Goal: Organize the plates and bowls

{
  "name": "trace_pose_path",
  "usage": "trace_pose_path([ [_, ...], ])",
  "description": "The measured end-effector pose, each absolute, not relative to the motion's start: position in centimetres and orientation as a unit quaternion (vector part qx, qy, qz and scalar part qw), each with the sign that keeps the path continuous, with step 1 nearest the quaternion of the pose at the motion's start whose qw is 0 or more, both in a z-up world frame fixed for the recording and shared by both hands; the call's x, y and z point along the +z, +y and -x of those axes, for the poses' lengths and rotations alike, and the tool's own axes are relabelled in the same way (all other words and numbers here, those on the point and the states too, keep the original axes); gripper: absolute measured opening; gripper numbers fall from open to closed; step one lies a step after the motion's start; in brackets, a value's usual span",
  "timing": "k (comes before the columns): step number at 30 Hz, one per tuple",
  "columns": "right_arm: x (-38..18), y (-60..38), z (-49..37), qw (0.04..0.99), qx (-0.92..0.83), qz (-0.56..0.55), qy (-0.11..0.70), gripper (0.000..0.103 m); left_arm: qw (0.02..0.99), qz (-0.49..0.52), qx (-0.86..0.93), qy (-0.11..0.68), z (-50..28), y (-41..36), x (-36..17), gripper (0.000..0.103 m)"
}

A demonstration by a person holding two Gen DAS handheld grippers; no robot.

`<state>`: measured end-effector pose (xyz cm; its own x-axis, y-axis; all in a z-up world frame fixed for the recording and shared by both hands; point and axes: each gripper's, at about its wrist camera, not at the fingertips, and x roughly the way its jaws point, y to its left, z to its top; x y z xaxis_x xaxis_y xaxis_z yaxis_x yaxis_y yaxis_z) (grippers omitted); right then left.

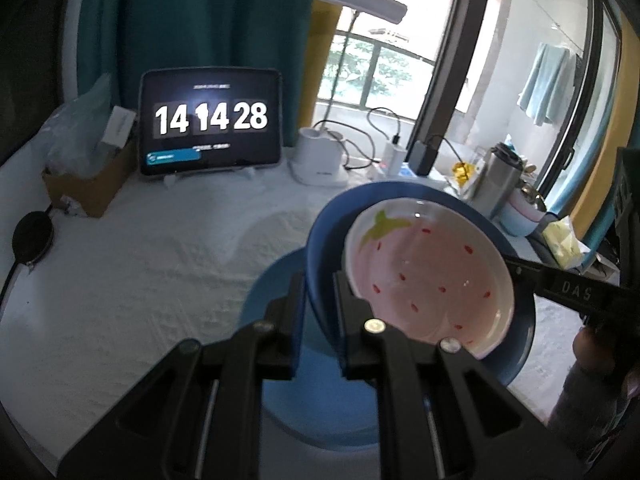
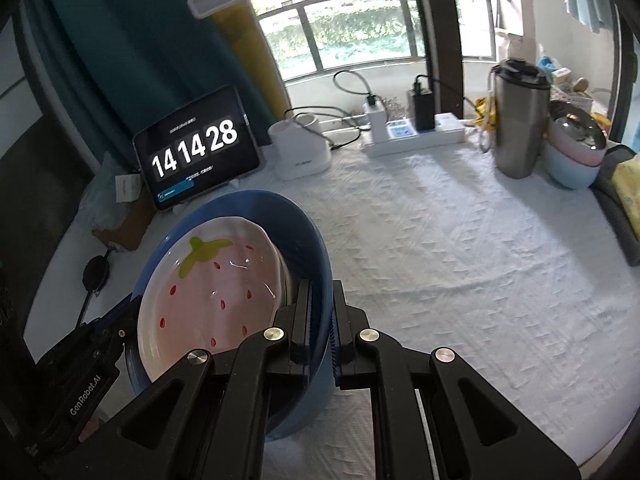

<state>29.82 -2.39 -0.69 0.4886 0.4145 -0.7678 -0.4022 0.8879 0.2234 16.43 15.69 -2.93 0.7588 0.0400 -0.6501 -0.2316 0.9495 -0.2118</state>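
Blue glossy bowl (image 2: 316,248) with strawberry dish (image 2: 216,280), rims pinched between both grippers' fingers (image 1: 298,304).

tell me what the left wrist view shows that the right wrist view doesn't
Only the left wrist view shows the round light blue plate on the table beneath the carried dishes. Only the right wrist view shows the white power strip. Both show the dark blue bowl, gripped on opposite rims by the left tongs and right tongs, and the pink strawberry-pattern dish inside it.
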Motion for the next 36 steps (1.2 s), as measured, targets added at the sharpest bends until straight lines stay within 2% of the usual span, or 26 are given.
trace_pose_path([
  [21, -4.2, 0.7, -30.4, 0.843, 0.226, -0.013, 0.487, 0.010, 0.919, 0.124, 0.078, 0.366, -16.5, 18.2, -5.0, 0.012],
  [36, -4.4, 1.0, -29.8, 0.869, 0.186, 0.017, 0.459, 0.011, 0.925, 0.100, 0.087, 0.356, -16.6, 17.4, -5.2, 0.014],
])
